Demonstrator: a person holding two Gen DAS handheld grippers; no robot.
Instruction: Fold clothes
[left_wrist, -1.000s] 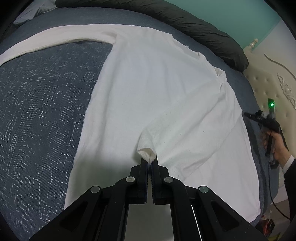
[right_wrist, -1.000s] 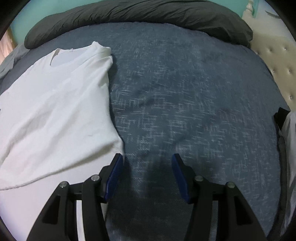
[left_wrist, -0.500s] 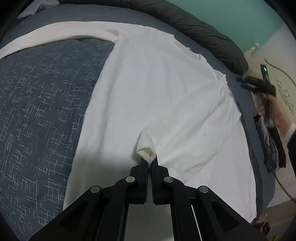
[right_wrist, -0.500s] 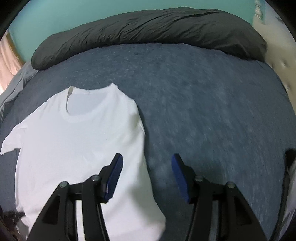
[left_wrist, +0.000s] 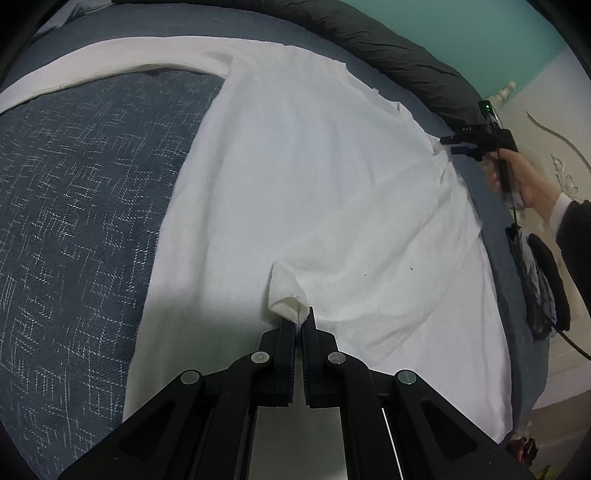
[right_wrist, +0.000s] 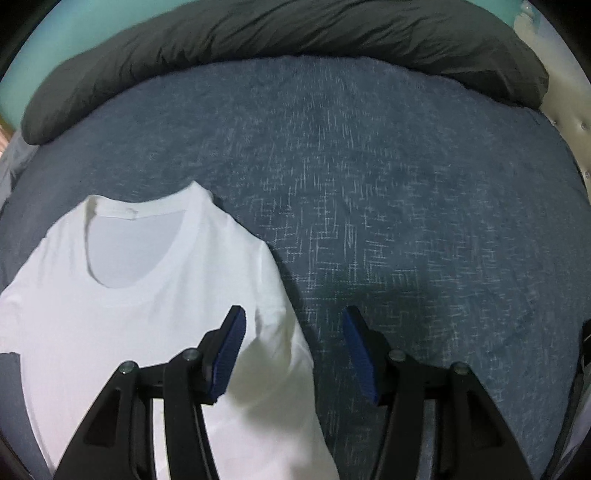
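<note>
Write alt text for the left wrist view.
The left tool, shut, pinches a sleeve end of a white shirt spread on a blue bedspread. At far right, a hand holds the right tool over the shirt's shoulder.

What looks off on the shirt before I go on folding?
A few small dark specks sit on the folded-over sleeve of the white shirt, near the left gripper pinching its cuff. The other sleeve still trails unfolded across the bed.
</note>
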